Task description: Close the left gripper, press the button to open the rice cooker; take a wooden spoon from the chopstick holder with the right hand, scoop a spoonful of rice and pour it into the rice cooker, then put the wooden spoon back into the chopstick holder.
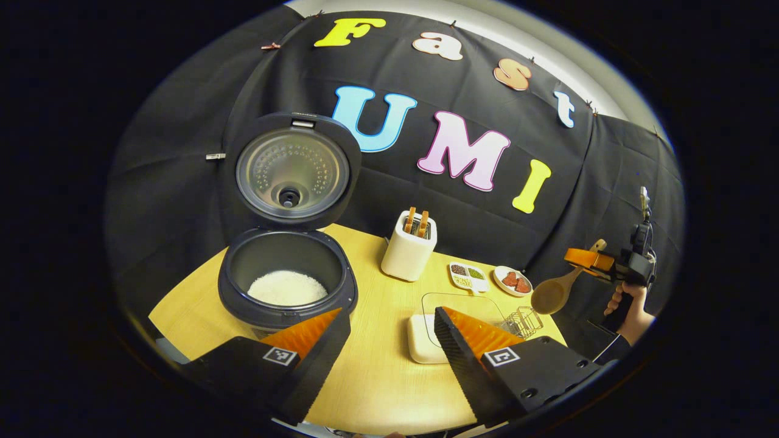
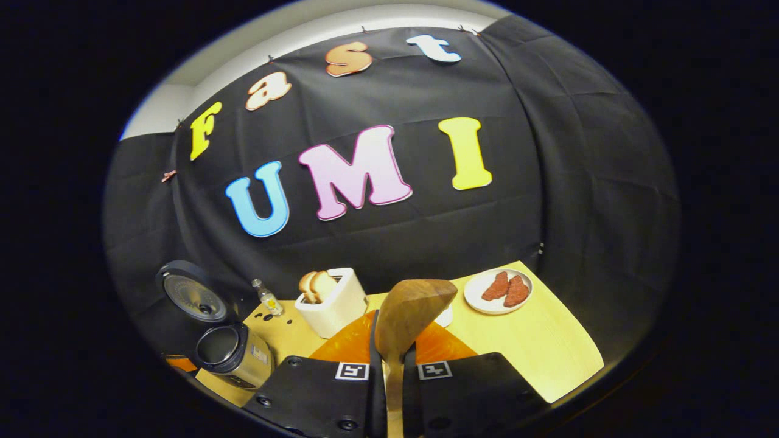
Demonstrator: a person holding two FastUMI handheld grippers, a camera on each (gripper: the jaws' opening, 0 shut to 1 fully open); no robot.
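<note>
white toaster [image 1: 409,252] with two toast slices mid-frame in my left gripper view, little divided dish of grains [image 1: 467,275] right of it, plate of reddish pieces [image 1: 512,280] further right, wire rack [image 1: 523,321] lower right

The rice cooker [image 1: 286,277] stands lid-up, its pot open from above — the toaster [image 1: 409,246] crowds its right.

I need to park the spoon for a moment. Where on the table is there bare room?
Bare wood lies in front, between the cooker and the white block, and runs back to the white holder. The far right corner past the meat plate is also free. It is crowded right of centre: divided dish, meat plate, wire rack.
</note>
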